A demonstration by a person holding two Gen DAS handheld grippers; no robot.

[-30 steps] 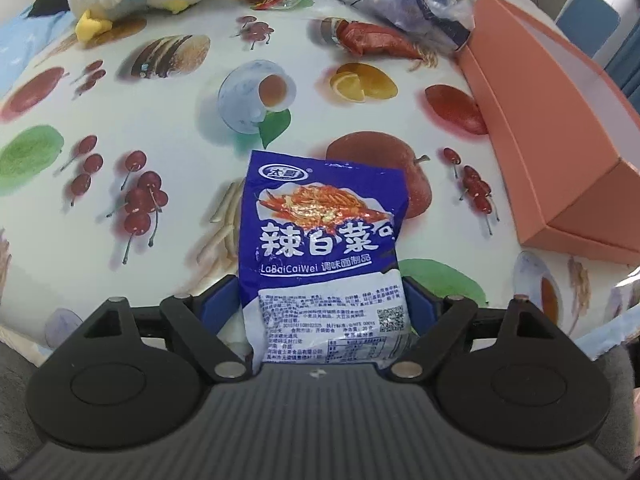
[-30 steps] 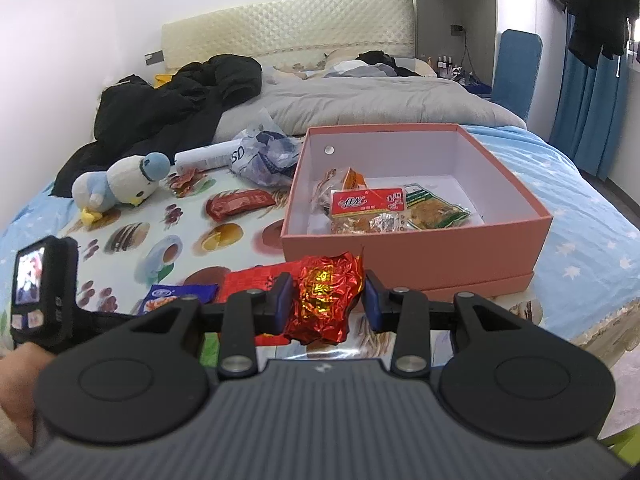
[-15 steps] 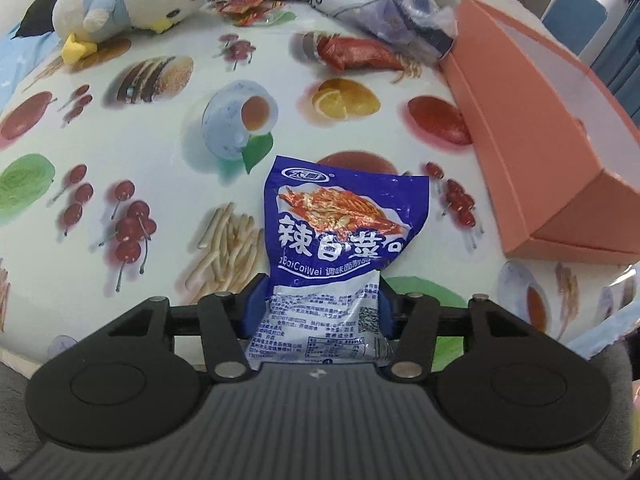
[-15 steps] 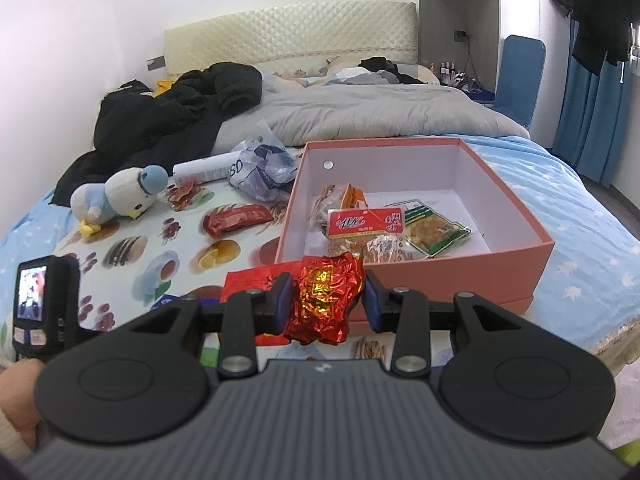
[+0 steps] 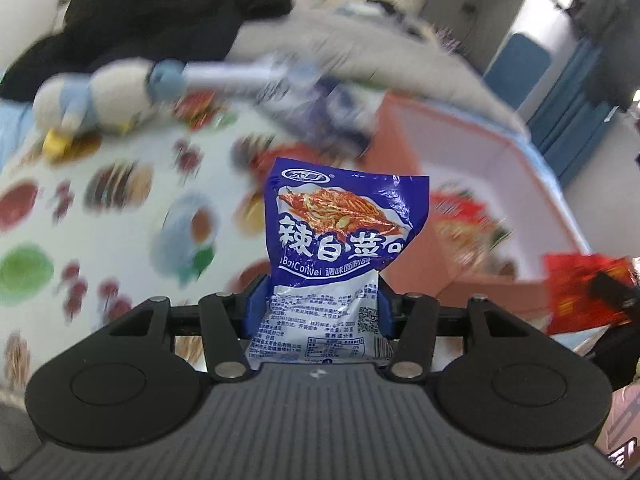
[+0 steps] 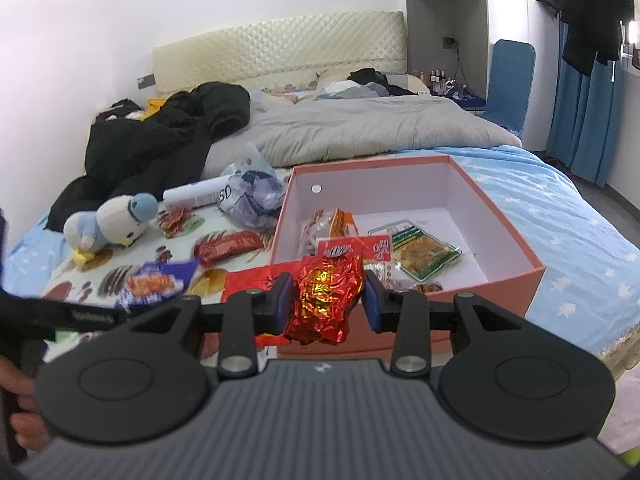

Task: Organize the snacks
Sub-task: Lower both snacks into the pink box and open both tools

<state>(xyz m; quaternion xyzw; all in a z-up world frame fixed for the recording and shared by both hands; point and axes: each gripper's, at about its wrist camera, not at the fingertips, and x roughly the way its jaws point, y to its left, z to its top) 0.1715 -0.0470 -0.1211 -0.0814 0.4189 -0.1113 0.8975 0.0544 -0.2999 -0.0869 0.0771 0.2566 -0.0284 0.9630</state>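
Snacks were in both grippers at that moment. The left gripper [image 5: 318, 312] was clamped on a blue packet [image 5: 340, 248], its blue pads pressing the packet's white lower half from either side; its jaws had lately been closing, and the packet stood upright between them, lifted clear of the fruit-printed cloth [image 5: 120, 216]. From the right wrist view the same packet showed blurred at nine o'clock, above the cloth.

The right gripper [image 6: 326, 302] pinched a crinkled red foil snack [image 6: 328, 300], held just in front of the pink box's near wall. That pink box [image 6: 516, 276] lay open on the bed at about one o'clock from the foil snack, with several snack packets [image 6: 424, 250] already on its white floor.

At ten o'clock a red wrapped bar [image 6: 228, 246] lay on the cloth, and farther out a plush penguin [image 6: 114, 222] rested beside a crumpled plastic bag [image 6: 252, 196]. A black jacket [image 6: 160, 136] was heaped behind them toward eleven o'clock.
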